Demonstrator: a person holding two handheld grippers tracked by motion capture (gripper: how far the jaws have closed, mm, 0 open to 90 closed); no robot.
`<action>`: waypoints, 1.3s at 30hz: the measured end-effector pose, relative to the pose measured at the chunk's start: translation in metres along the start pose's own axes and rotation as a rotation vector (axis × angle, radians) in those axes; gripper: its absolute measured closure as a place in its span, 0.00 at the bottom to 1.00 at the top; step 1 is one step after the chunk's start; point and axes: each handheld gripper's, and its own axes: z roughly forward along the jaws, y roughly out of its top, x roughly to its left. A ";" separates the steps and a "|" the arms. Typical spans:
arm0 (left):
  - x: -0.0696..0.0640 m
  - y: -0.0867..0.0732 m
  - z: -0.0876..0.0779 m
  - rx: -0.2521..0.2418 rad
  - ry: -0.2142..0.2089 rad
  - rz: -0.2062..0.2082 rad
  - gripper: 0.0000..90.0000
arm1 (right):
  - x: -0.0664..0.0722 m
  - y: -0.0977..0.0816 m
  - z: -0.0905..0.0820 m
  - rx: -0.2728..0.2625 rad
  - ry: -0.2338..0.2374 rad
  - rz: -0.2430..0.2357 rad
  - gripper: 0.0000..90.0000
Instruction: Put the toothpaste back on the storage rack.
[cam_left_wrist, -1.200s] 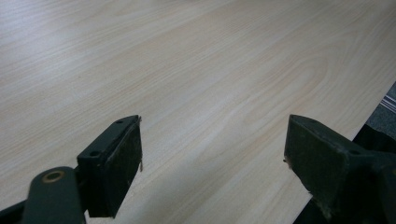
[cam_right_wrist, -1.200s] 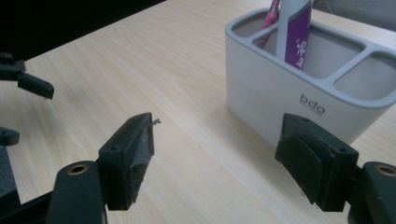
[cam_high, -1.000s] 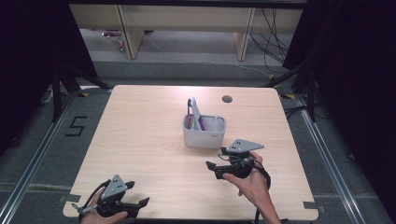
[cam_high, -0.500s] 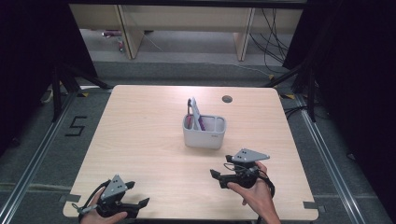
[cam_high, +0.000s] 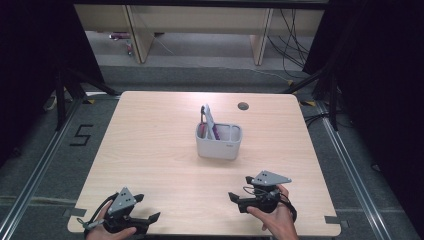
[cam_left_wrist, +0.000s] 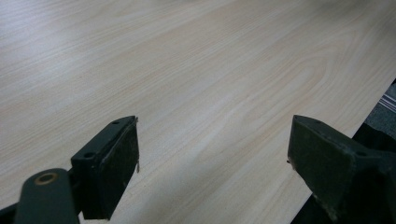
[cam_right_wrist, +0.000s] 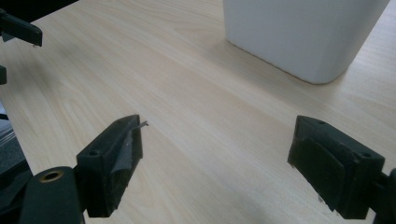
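Note:
A white bin (cam_high: 218, 142) stands near the middle of the wooden table (cam_high: 150, 145). Pink and purple items and a pale upright tool (cam_high: 207, 119) stick out of its left half. My left gripper (cam_high: 148, 208) rests at the front left corner, jaws wide apart and pointing right. In the left gripper view it (cam_left_wrist: 212, 154) is open over bare wood. My right gripper (cam_high: 240, 188) sits at the front right, a hand holding it, jaws pointing left. In the right gripper view it (cam_right_wrist: 215, 149) is open with nothing between its jaws, and the bin's wall (cam_right_wrist: 303, 32) rises ahead to the right.
A dark cable hole (cam_high: 243, 106) sits near the table's far edge. Metal rails run along both sides of the table, and a "5" mark (cam_high: 82, 135) lies on the floor at left. Wooden shelving (cam_high: 145, 35) stands beyond. The other gripper's jaw (cam_right_wrist: 18, 30) peeks in at top left.
My right gripper has drawn back from beside the bin toward the table's front edge, still open. The left gripper has stayed put.

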 end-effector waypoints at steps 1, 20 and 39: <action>0.000 0.000 0.000 -0.002 -0.003 -0.002 0.18 | 0.002 -0.002 0.000 -0.001 -0.007 0.015 0.19; -0.001 -0.001 0.002 -0.007 -0.014 -0.002 0.17 | 0.011 -0.026 -0.006 0.057 0.014 -0.019 0.19; 0.000 -0.001 0.001 0.020 -0.012 0.017 0.17 | 0.011 -0.037 -0.011 0.061 0.014 -0.024 0.19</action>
